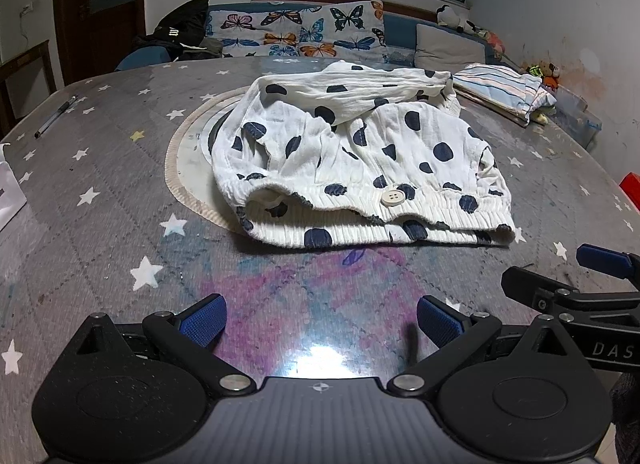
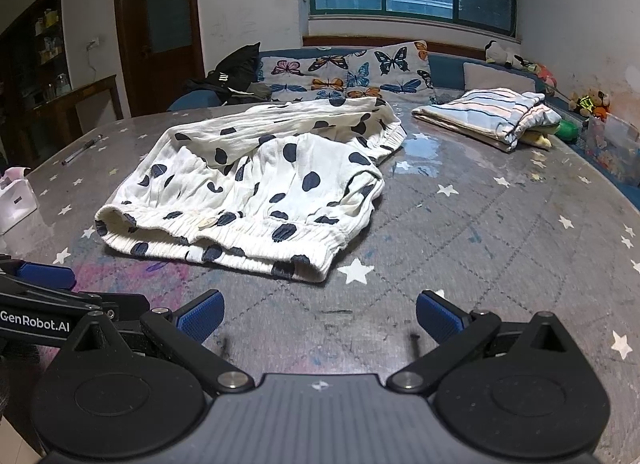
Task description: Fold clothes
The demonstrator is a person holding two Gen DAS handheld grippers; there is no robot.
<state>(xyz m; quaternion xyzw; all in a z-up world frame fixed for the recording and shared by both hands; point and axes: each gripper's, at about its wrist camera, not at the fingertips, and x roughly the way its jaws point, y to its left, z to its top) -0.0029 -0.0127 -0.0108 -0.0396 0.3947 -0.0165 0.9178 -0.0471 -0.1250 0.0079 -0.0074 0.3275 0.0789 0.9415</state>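
A grey table (image 1: 120, 191) with a white star print and a glossy cover fills both views, with a butterfly-patterned sofa (image 2: 352, 71) and a dark window behind it.

The left gripper (image 1: 322, 322) hovers low over a pink-stained patch of the table, its blue-padded jaws spread wide and holding nothing. The right gripper (image 2: 320, 318) is just beside it, jaws likewise parted and empty over bare tabletop; each tool's tip cuts into the edge of the other's view.

Straight ahead of the left jaws, and ahead and to the left of the right jaws, lies the polka-dot garment (image 1: 360, 155), white with dark blue spots, crumpled, its elastic waistband (image 2: 224, 240) and a pale button (image 1: 391, 197) facing the grippers. Nothing stands between the jaws and the waistband. The garment partly covers a round mat (image 1: 188, 167) on the left.

Farther off, to the right beyond the garment, sits a folded striped cloth (image 2: 488, 115). A pen (image 1: 56, 115) lies well to the left, and a white box (image 2: 14, 199) is cut off by the left frame edge. Something yellow and green peeps out beside the striped cloth, too hidden to identify. Plush toys (image 2: 592, 99) on the far right are small and indistinct.
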